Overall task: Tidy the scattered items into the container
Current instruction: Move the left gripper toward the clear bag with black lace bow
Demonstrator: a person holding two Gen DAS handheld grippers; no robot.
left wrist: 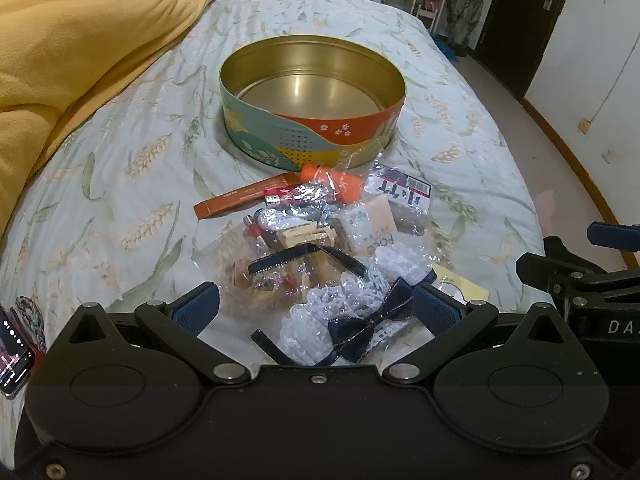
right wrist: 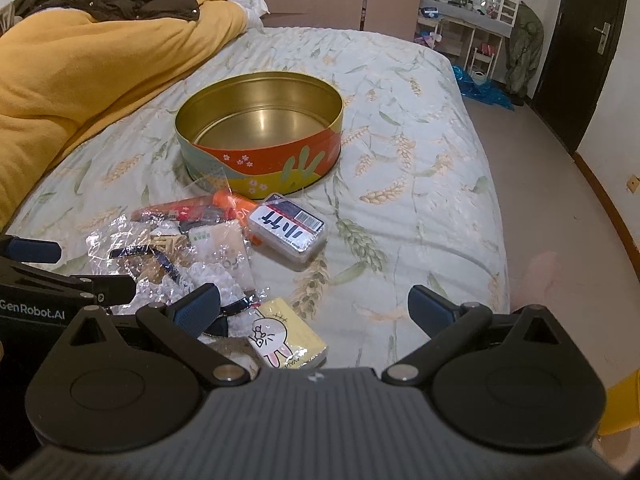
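The round tin (left wrist: pixel 312 104) sits empty at centre frame on the bed (left wrist: pixel 120 168). The scattered items lie just below it: an orange tube (left wrist: pixel 334 180), a labelled box (right wrist: pixel 288 226), and a bow (left wrist: pixel 360 328) among clear bags. The left gripper (left wrist: pixel 316 308) and right gripper (right wrist: pixel 316 310) both hang spread wide at the bottom, gripping nothing. A yellow blanket (left wrist: pixel 80 40) fills the upper left.
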